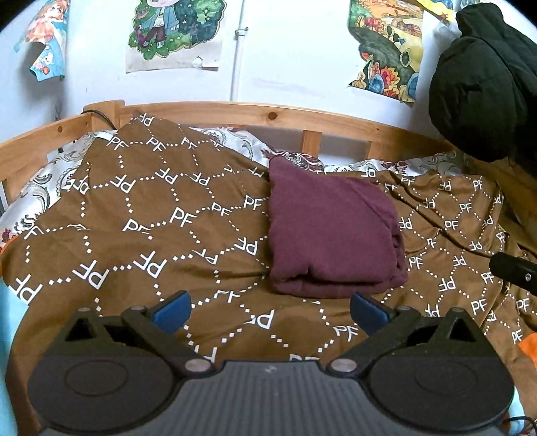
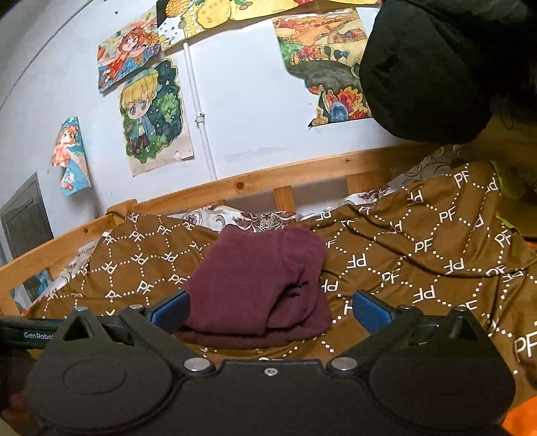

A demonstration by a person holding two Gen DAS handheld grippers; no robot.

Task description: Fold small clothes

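Folded maroon garment (image 1: 330, 231), resting mid-bed on the brown PF-print cover (image 1: 141, 214): left gripper (image 1: 270, 313) and right gripper (image 2: 268, 310) both released, empty, just short of it; square loose edges before setting aside

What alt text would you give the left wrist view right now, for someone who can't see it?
A folded maroon garment lies on a brown PF-patterned bedspread, beyond the open, empty left gripper. A wooden bed rail and wall drawings sit behind.
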